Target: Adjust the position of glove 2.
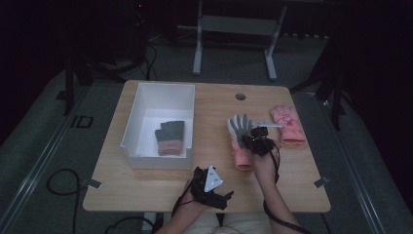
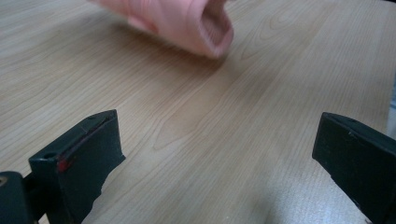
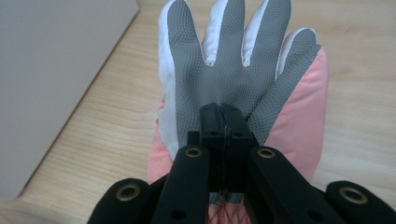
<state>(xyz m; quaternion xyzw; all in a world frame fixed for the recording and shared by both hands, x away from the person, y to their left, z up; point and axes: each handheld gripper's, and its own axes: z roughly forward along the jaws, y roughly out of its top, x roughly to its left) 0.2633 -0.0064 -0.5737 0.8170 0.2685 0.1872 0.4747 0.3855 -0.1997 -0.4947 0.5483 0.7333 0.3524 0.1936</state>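
A pink glove with a grey palm (image 1: 239, 136) lies palm up in the middle of the wooden table (image 1: 160, 187). My right gripper (image 1: 257, 138) sits on its right side. In the right gripper view the jaws are pressed together on the grey palm (image 3: 219, 70), so this gripper (image 3: 224, 116) is shut on the glove. Near the table's front edge my left gripper (image 1: 210, 187) stands open. Its jaws are wide apart over bare wood (image 2: 219, 140), and the glove's pink cuff (image 2: 196, 23) lies ahead of them, apart from them.
A white box (image 1: 146, 105) stands at the left of the table with a grey and pink glove (image 1: 170, 138) inside; its wall (image 3: 46, 70) is near the held glove. Another pink glove (image 1: 288, 124) lies at the right. A round cable hole (image 1: 240, 96) is at the back.
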